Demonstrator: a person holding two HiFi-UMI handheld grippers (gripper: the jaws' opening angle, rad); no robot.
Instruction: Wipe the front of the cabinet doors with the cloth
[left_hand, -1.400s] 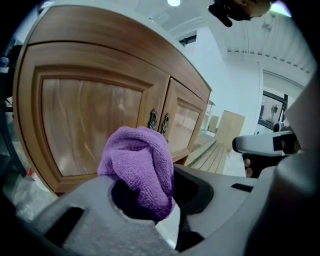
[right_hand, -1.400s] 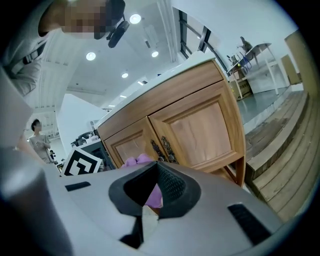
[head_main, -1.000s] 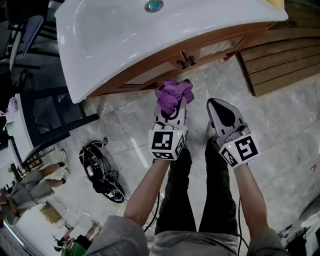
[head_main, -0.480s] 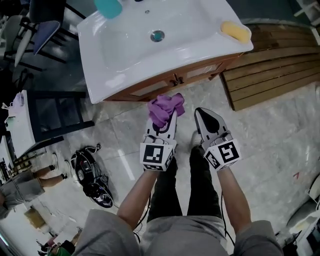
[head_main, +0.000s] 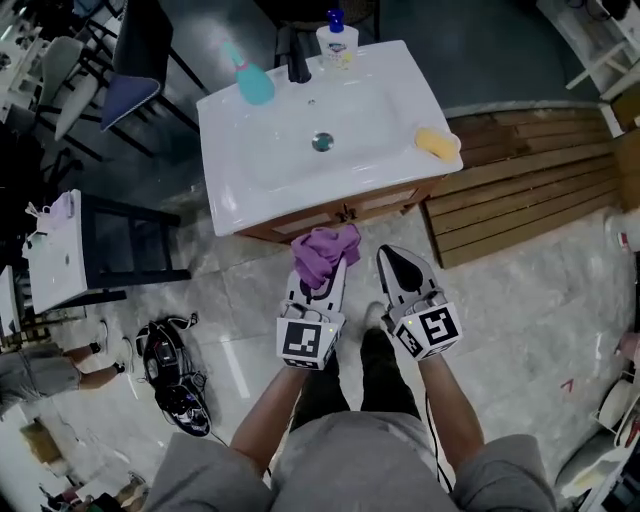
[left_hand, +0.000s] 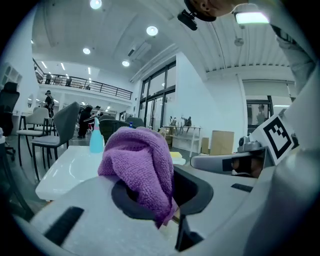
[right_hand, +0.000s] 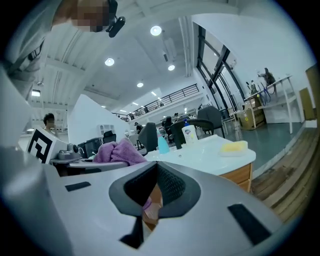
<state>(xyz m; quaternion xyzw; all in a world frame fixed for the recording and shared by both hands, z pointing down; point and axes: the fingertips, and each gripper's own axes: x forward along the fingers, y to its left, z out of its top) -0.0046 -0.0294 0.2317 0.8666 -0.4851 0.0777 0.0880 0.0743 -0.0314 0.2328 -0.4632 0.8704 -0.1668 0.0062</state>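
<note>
Left gripper (head_main: 322, 270) fingers pinching purple terry cloth (head_main: 322, 250); wad bunched past fingertips. Right gripper (head_main: 396, 262) fingers pressed together, nothing between. Brown wooden cabinet doors (head_main: 385, 203) just ahead of left fingertips, under white sink basin (head_main: 260, 150); cloth looks not yet touching. Next: lower wad onto door face, press flat, sweep sideways in overlapping passes, keep right fingers clear.

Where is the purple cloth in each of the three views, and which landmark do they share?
Head view: purple cloth at centre, in the left gripper, just below the sink.
Left gripper view: cloth at centre, bunched between the jaws.
Right gripper view: cloth left of centre.
Shared landmark: teal spray bottle.
</note>
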